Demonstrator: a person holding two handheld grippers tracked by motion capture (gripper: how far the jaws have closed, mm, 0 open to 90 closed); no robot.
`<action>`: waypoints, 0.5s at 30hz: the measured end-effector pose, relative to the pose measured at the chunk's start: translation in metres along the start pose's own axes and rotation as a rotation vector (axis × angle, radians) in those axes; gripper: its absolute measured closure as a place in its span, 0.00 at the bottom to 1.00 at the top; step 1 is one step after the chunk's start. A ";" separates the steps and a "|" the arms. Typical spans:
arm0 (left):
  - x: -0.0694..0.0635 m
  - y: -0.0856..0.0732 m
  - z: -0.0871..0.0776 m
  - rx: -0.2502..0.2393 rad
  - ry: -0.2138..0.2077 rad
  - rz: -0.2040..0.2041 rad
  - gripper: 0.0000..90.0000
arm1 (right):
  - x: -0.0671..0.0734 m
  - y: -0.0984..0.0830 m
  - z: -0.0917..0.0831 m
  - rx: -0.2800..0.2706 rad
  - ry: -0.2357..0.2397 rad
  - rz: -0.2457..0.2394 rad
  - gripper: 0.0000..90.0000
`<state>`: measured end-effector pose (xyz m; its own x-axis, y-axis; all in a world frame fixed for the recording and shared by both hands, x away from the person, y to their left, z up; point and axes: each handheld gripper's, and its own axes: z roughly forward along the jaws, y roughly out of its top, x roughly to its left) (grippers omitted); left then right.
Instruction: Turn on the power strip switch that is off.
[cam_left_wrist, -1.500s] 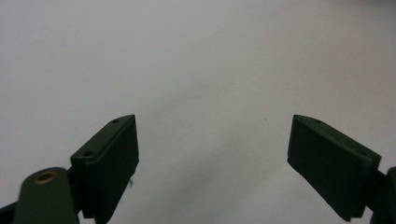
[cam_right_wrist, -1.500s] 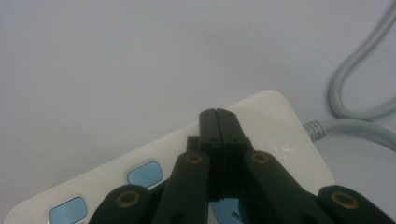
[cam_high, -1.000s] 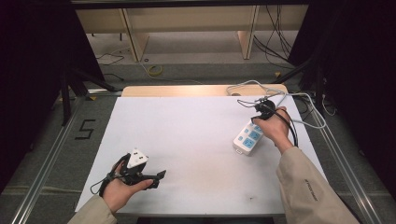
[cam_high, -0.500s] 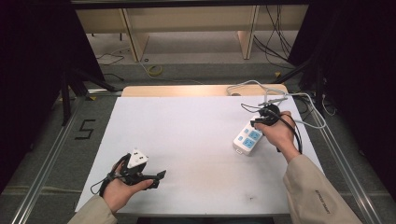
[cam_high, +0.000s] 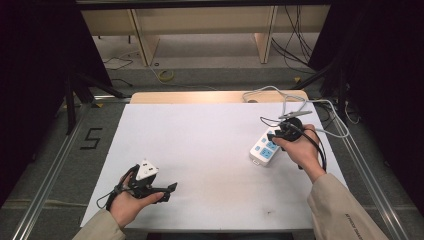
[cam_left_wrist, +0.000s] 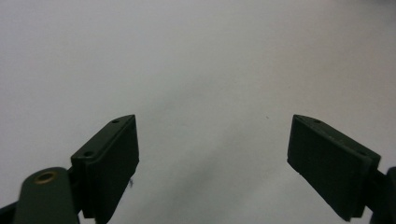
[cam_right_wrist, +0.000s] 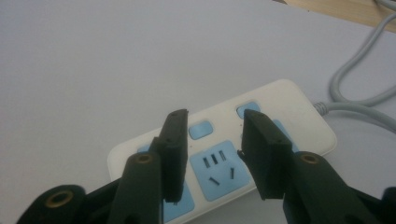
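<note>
Jaws first: right gripper (cam_right_wrist: 212, 140) jaws stand apart, nothing clamped, and they have just been opening; left gripper (cam_left_wrist: 212, 158) jaws are spread wide with nothing between them.

High view: we see the white table (cam_high: 210, 145) with the power strip (cam_high: 266, 148) lying flat on its right side, roughly mid-depth. Its grey cord (cam_high: 300, 100) runs off the far end and loops toward the far right edge. Right hand (cam_high: 300, 147) sits just right of the strip, with the right gripper (cam_high: 282, 131) over the strip's far end, pointing left. We can't tell from here whether the tips touch the casing. Left hand (cam_high: 132, 200) is at the near left corner, well apart from the strip, with the left gripper (cam_high: 167, 190) low over the table and pointing right.

Left gripper view: both black pads (cam_left_wrist: 112, 163) frame bare white tabletop. Wide gap, nothing in it.

Right gripper view: we look along the jaws onto the strip, white casing with blue sockets and blue buttons. The jaws hang above its top face, straddling one blue socket (cam_right_wrist: 215, 170) and the small button (cam_right_wrist: 200, 129) beyond it. Pads (cam_right_wrist: 173, 149) press on nothing. The cord leaves the strip's far right end and curves away toward the wooden edge (cam_right_wrist: 345, 9).
</note>
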<state>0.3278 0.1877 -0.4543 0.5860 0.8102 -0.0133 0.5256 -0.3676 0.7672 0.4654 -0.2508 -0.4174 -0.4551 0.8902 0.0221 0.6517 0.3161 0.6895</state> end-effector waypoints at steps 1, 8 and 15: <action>0.000 0.000 0.000 0.002 0.001 0.000 0.18 | 0.001 -0.002 -0.001 -0.006 -0.002 0.000 0.66; 0.000 0.000 0.000 0.000 0.002 -0.001 0.18 | 0.006 -0.015 -0.011 -0.034 0.019 0.003 0.60; 0.001 0.000 0.000 0.002 0.002 0.000 0.18 | 0.009 -0.032 -0.023 -0.072 0.044 -0.020 0.51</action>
<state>0.3280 0.1884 -0.4541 0.5848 0.8111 -0.0123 0.5272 -0.3685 0.7656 0.4264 -0.2606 -0.4228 -0.4950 0.8680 0.0383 0.5972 0.3079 0.7406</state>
